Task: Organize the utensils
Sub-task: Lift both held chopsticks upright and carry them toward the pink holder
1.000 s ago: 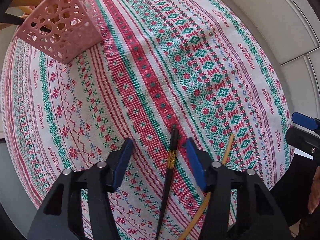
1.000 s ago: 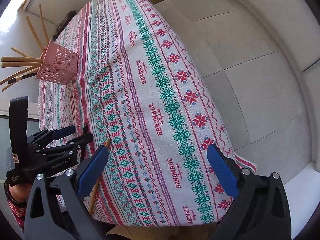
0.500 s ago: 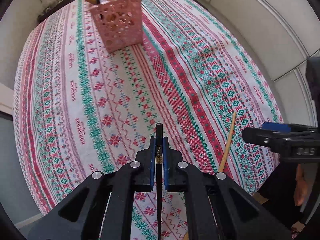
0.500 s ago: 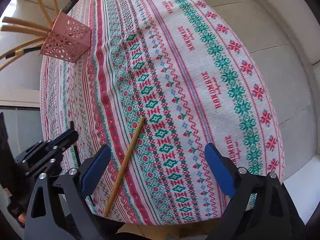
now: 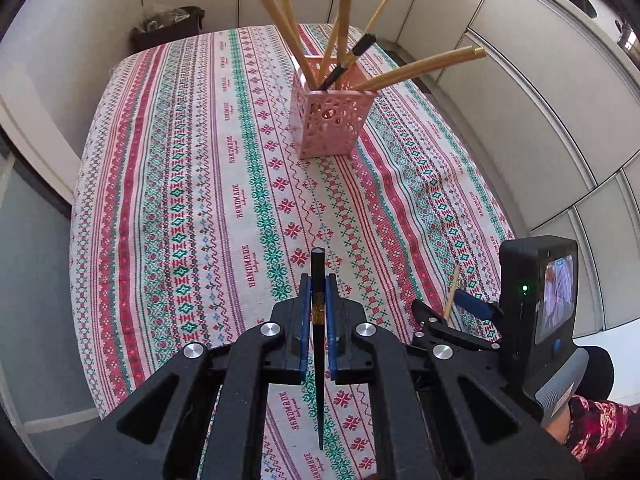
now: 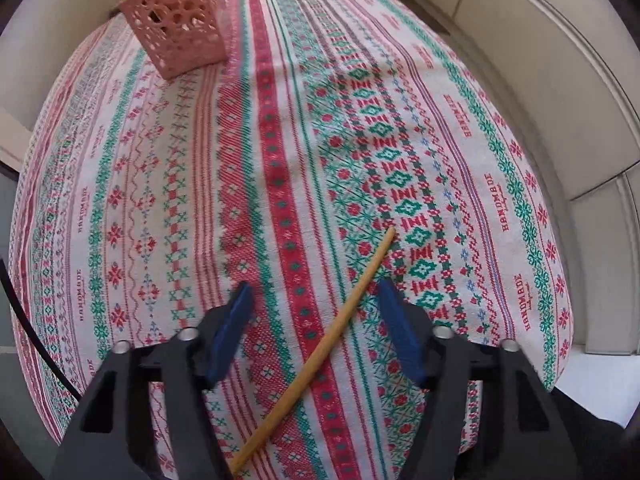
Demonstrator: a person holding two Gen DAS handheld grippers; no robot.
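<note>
My left gripper (image 5: 318, 286) is shut on a black chopstick (image 5: 318, 344), held above the patterned tablecloth (image 5: 180, 208). The pink lattice holder (image 5: 330, 120) stands at the far side with several wooden chopsticks and a black one in it. A wooden chopstick (image 6: 340, 324) lies on the cloth between the blue pads of my right gripper (image 6: 316, 300). Those jaws are closing around it, and the pads do not touch it. From the left wrist view the right gripper (image 5: 452, 312) sits low right, astride the wooden chopstick (image 5: 452, 292).
The pink holder (image 6: 180, 24) is at the top left of the right wrist view. White panelled walls (image 5: 540, 100) surround the table. A dark bin (image 5: 168, 28) stands beyond the far corner. A hand in a patterned sleeve (image 5: 596, 432) holds the right gripper's handle.
The left gripper shut on the black chopstick and lifted it off the cloth. The right gripper moved over the wooden chopstick and its jaws narrowed around it.
</note>
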